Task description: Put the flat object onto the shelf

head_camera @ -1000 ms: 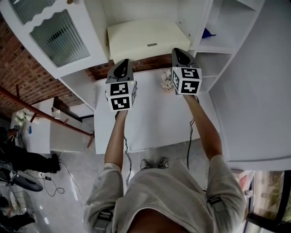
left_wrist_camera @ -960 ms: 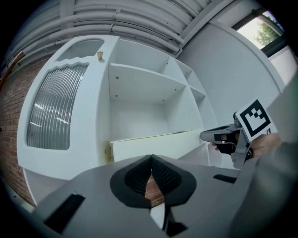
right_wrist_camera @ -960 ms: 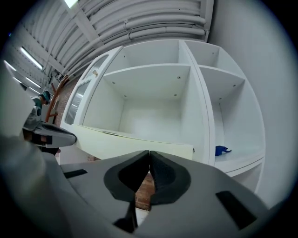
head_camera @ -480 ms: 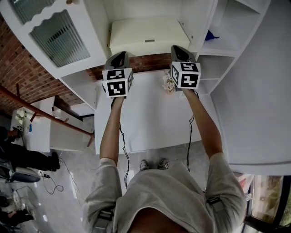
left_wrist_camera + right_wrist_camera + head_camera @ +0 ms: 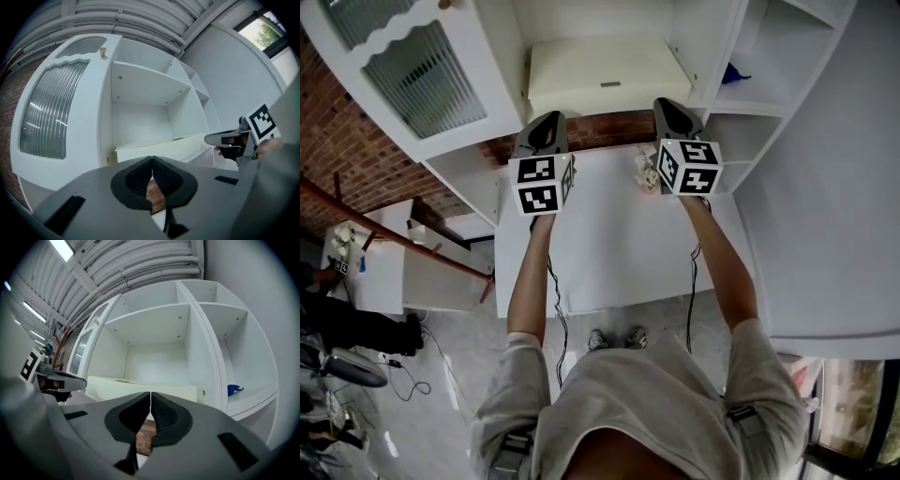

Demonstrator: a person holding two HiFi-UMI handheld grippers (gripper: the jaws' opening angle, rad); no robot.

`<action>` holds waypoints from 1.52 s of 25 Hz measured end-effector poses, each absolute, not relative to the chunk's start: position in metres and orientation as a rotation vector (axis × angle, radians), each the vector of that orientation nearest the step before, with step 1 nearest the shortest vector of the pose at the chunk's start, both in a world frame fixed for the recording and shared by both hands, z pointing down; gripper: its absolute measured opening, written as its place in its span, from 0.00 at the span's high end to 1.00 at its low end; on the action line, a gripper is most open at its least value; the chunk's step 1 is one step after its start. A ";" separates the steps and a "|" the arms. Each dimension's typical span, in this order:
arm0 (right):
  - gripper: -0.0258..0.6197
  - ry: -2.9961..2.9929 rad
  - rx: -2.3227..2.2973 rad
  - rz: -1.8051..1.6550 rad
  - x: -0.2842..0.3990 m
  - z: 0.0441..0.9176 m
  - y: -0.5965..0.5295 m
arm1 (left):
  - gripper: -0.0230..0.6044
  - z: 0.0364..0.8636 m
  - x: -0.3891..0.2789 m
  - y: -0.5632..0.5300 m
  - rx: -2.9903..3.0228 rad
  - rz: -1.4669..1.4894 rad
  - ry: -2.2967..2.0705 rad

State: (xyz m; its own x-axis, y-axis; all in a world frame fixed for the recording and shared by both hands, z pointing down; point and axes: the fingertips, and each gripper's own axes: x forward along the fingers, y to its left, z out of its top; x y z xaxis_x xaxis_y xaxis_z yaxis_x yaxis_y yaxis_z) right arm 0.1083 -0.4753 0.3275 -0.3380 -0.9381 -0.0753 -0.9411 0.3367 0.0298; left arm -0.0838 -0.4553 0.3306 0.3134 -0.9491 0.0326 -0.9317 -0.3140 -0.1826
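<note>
Lying flat on the bottom board of the middle compartment of the white shelf unit [image 5: 508, 56], the cream flat object [image 5: 598, 73] takes up most of that compartment's width, with its long front edge turned toward the person. Both gripper views show it the same way, as a pale slab sitting level just beyond the jaw tips.

The left hand-held gripper [image 5: 547, 120] is clenched. Its two dark ribbed pads [image 5: 140, 176] meet along a thin seam and nothing is caught between them. The right hand-held gripper [image 5: 669, 103] is likewise closed and empty, its pads [image 5: 161, 413] pressed together. The two are held side by side and level, pointing into the compartment, the left near the object's front left corner and the right near its front right corner (whether either tip actually touches the edge cannot be told).

Below the grippers lies a white tabletop [image 5: 609, 239], with a strip of brick wall [image 5: 600, 129] showing between it and the shelf unit. A small pale item [image 5: 645, 169], too blurred to name, sits on the tabletop just beside the right gripper. In the compartment to the right rests a small blue thing [image 5: 729, 69]. A door with a ribbed glass pane [image 5: 422, 75] stands to the left.
</note>
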 end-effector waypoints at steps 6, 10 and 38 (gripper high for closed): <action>0.91 2.564 -1.716 0.211 0.098 0.332 -0.429 | 0.94 0.340 -0.077 -0.411 -2.489 -0.122 1.644; 0.91 2.581 -1.700 0.224 0.097 0.356 -0.395 | 0.94 0.361 -0.083 -0.379 -2.508 -0.107 1.614; 0.91 2.648 -1.807 0.174 0.107 0.461 -0.266 | 0.94 0.485 -0.117 -0.255 -2.525 -0.278 1.716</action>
State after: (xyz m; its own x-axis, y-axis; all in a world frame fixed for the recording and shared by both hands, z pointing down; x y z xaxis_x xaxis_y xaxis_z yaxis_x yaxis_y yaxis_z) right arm 0.1068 -0.2663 0.4605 -0.3649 -0.9310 -0.0039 -0.9235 0.3614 0.1284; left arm -0.1174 -0.2547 0.4845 0.3577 -0.9277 0.1072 -0.9140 -0.3714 -0.1636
